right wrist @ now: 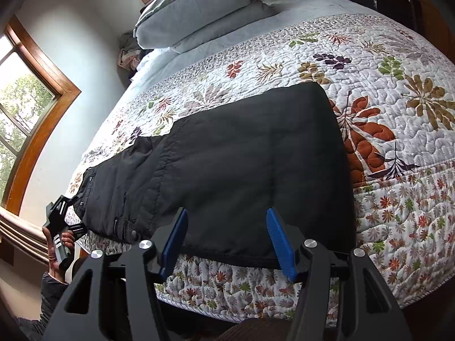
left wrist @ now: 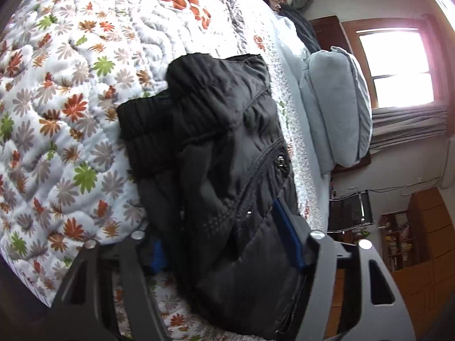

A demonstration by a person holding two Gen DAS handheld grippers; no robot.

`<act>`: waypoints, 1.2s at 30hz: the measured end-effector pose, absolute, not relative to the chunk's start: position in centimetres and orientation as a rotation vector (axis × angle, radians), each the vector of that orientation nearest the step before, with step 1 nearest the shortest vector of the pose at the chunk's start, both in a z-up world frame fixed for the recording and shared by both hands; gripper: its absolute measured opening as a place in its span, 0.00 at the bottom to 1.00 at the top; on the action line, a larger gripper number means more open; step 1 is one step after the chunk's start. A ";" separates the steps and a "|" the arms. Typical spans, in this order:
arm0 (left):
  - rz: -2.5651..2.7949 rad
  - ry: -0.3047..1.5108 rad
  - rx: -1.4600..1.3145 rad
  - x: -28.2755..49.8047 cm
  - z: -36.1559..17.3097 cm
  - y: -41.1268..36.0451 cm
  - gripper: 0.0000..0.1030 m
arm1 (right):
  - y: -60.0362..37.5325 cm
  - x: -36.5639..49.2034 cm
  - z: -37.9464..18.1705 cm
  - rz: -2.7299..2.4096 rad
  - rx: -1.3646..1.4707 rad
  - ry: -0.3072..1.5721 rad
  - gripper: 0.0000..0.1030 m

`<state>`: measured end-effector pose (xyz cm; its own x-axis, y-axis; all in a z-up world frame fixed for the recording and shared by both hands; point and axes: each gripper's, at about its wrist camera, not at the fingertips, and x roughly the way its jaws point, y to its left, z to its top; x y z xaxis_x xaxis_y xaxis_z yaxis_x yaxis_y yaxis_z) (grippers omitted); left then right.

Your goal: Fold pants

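Black pants (right wrist: 241, 153) flat on quilt (right wrist: 384, 108)

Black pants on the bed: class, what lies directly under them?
The black pants lie on the floral quilt, which shows all around them. The quilt directly beneath is covered, so anything else under the pants cannot be seen.
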<state>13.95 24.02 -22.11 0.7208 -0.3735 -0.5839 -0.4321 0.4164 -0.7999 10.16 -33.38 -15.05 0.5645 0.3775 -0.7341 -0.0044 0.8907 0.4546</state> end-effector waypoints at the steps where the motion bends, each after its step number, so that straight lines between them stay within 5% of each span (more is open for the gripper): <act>1: 0.052 0.816 -1.186 13.9 -22.3 24.2 0.47 | -33.6 10.1 -15.1 0.228 0.436 0.950 0.57; 10: -0.017 0.704 -1.187 12.6 -21.3 24.4 0.22 | -34.7 10.0 -15.8 0.227 0.480 0.938 0.61; 24: -0.292 0.464 -0.855 13.7 -11.6 15.5 0.27 | -37.1 8.9 -15.3 0.243 0.553 0.865 0.62; 36: -0.602 0.549 -0.513 13.7 -9.9 0.0 0.34 | -37.5 10.6 -14.4 0.356 0.650 0.794 0.67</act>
<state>13.73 0.00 -9.87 0.6929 -0.6436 -0.3251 0.3830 0.7105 -0.5903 10.59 -37.45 -14.42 0.6572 0.5233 -0.5424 -0.0560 0.7516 0.6573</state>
